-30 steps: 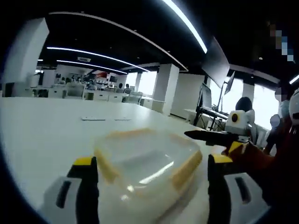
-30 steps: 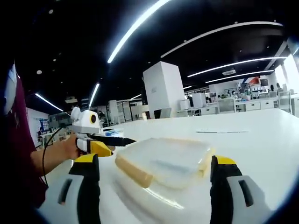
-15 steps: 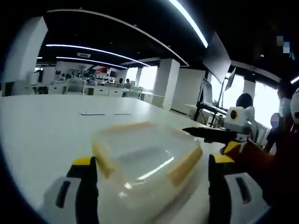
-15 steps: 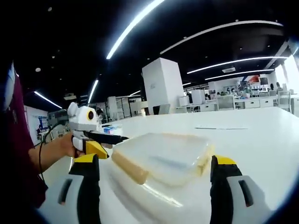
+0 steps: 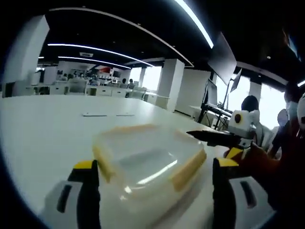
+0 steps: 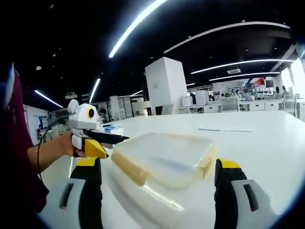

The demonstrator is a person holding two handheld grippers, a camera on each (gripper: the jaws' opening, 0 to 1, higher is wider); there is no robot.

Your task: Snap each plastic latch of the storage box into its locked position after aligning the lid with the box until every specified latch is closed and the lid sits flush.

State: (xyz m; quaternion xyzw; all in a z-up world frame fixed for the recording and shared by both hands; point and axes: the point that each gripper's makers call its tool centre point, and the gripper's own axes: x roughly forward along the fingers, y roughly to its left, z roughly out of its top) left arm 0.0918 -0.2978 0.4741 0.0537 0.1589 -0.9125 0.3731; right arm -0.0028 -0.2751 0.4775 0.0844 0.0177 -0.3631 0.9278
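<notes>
Long ceiling lights run over an open office, with desks and white pillars far behind a broad white counter [image 5: 43, 129]; on it sits the storage box [image 5: 143, 191], clear-walled, with its clear lid [image 5: 147, 157] laid on top and yellow latches [image 5: 188, 167] along the lid's sides; it rests well in from the counter's far edge, apparently so both hands can approach it from opposite sides; the left gripper [image 5: 152, 191] has its jaws spread wide with the box between them, not touching it as far as I can tell, and grasps nothing; the right gripper [image 6: 157, 191] likewise stands wide apart around the box, empty; each one appears in the other's view, just beside the box, which suggests the person is bracketing it to steady and align the lid; the near latch [image 6: 128, 167] seems to stick outward, so probably unlocked; whether the lid sits flush is unclear.
</notes>
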